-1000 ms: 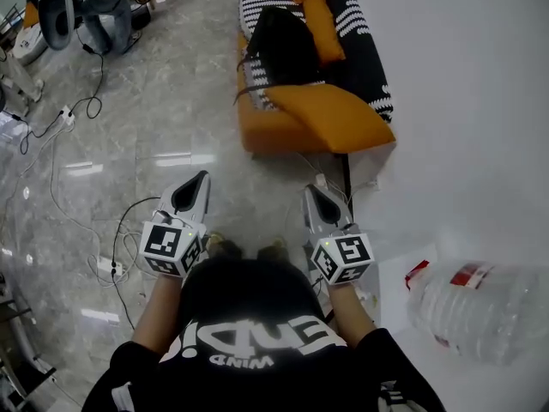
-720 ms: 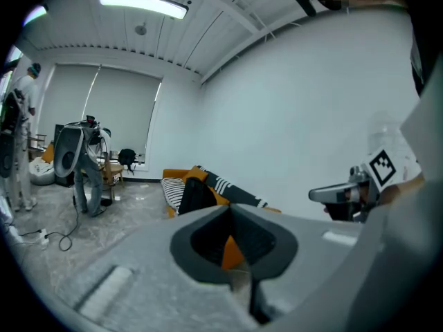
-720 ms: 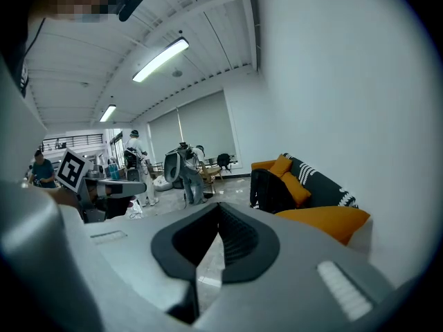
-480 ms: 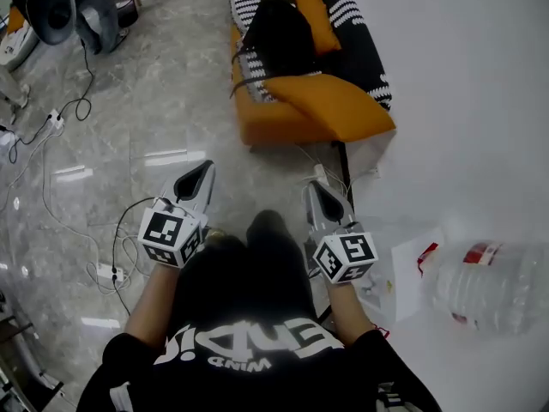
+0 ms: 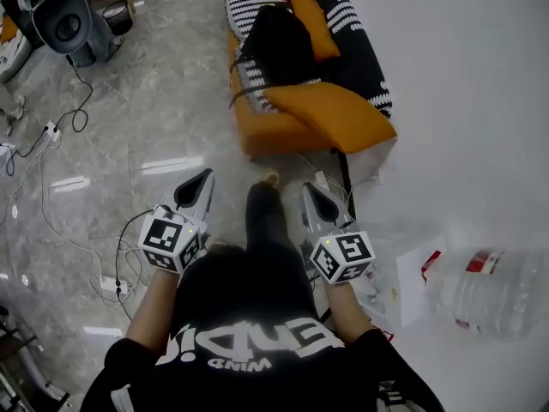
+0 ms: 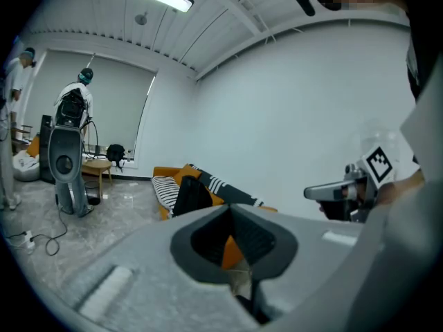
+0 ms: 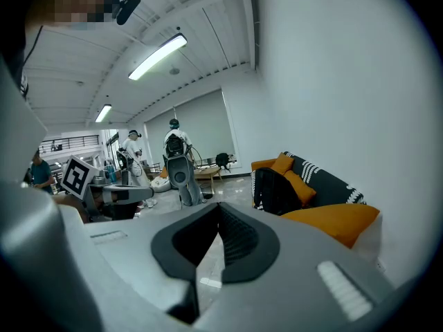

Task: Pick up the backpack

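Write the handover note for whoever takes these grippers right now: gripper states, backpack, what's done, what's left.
Left gripper: shut, empty. Right gripper: shut, empty. Both are held out in front of the person, well short of the sofa.
Backpack: black, sitting on the orange sofa's seat, untouched.
Done: nothing yet.
Left: walk up, open a gripper, grip the backpack, lift it.

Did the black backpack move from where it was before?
No. The backpack still leans on the same spot of the sofa, right beside the long orange cushion. Only the camera view shifted.
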